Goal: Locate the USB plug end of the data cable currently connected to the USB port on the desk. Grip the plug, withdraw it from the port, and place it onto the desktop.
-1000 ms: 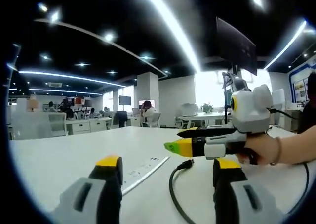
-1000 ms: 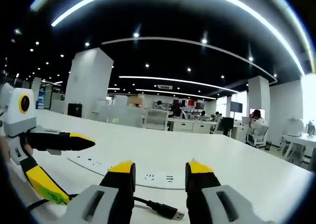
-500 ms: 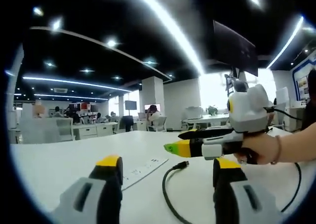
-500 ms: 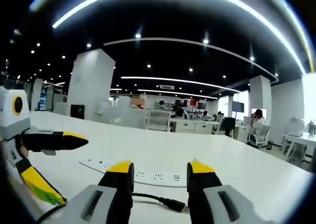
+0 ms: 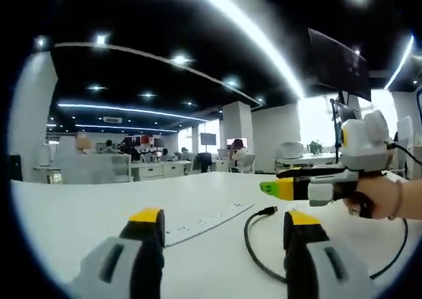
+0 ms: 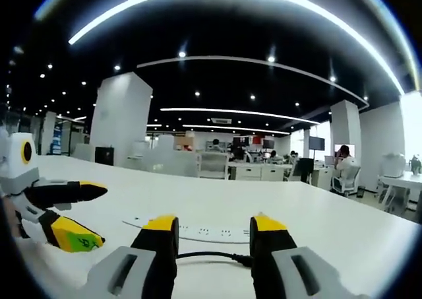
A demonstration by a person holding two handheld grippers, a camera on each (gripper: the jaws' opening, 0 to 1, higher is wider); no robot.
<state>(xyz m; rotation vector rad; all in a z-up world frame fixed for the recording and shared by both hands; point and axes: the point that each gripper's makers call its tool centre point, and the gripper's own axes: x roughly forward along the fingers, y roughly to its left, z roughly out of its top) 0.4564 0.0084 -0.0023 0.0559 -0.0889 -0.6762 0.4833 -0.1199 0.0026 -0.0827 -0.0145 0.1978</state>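
Observation:
A black data cable [image 5: 249, 243] loops over the white desk [image 5: 72, 213], its USB plug [image 5: 267, 211] lying free on the desktop just right of a flat white power strip [image 5: 204, 218]. My left gripper [image 5: 223, 214] is open, short of the strip, nothing between its jaws. My right gripper [image 5: 270, 181] comes in from the right above the plug, held by a hand [image 5: 379, 197]. In the right gripper view my right gripper [image 6: 212, 220] is open; the cable [image 6: 211, 254] runs between its jaws before the strip [image 6: 191, 232], the plug hidden. My left gripper [image 6: 102, 215] is open at left.
The desk [image 6: 330, 226] stretches wide and flat around the strip. Office desks, chairs and seated people [image 5: 234, 155] are far behind. A dark monitor [image 5: 339, 65] hangs at the upper right. White pillars [image 6: 119, 124] stand in the background.
Both cameras have shifted. In the left gripper view the right gripper now sits further right. In the right gripper view the plug has gone behind the right jaw. The plug stays on the desk.

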